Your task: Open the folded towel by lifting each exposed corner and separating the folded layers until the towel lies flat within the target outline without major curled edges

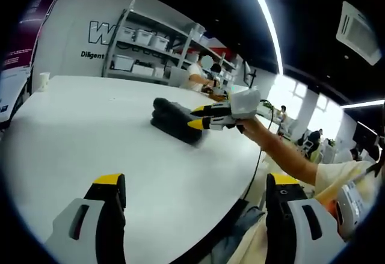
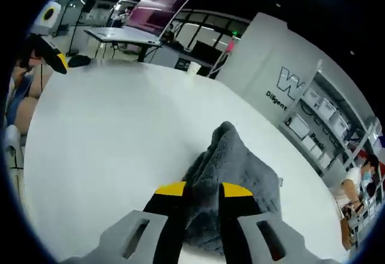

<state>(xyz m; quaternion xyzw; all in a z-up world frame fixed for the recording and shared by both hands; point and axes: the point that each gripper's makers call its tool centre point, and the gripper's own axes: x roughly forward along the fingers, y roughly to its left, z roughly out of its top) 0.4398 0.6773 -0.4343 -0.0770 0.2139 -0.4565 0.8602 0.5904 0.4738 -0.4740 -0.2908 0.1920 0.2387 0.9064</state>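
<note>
In the left gripper view, the left claw (image 1: 195, 186) sits at 6 o'clock, low in the picture, with its two yellow-tipped jaws spread wide and nothing between them. They hang over the near edge of the white bench (image 1: 90, 125). Farther out, near the middle of the bench, lies the dark grey towel (image 1: 171, 119), bunched up and folded. The right claw (image 1: 195, 116) comes in from 3 o'clock, held by a person's hand (image 1: 249, 125), and its yellow tips touch the right side of the towel. Far back at 11 o'clock stands a paper cup (image 1: 43, 80) on the bench, and behind it, at 12 o'clock, shelves (image 1: 150, 47) with white boxes line the wall. In the right gripper view, the right claw (image 2: 203, 190) rises from 6 o'clock, and its two jaws are pressed on a raised fold of the towel (image 2: 234, 168), which fills the gap between them. The rest of the towel heaps up just past the tips, toward 1 o'clock. The left claw (image 2: 59, 59) shows far off at 10 o'clock, past the bench (image 2: 108, 132).
</note>
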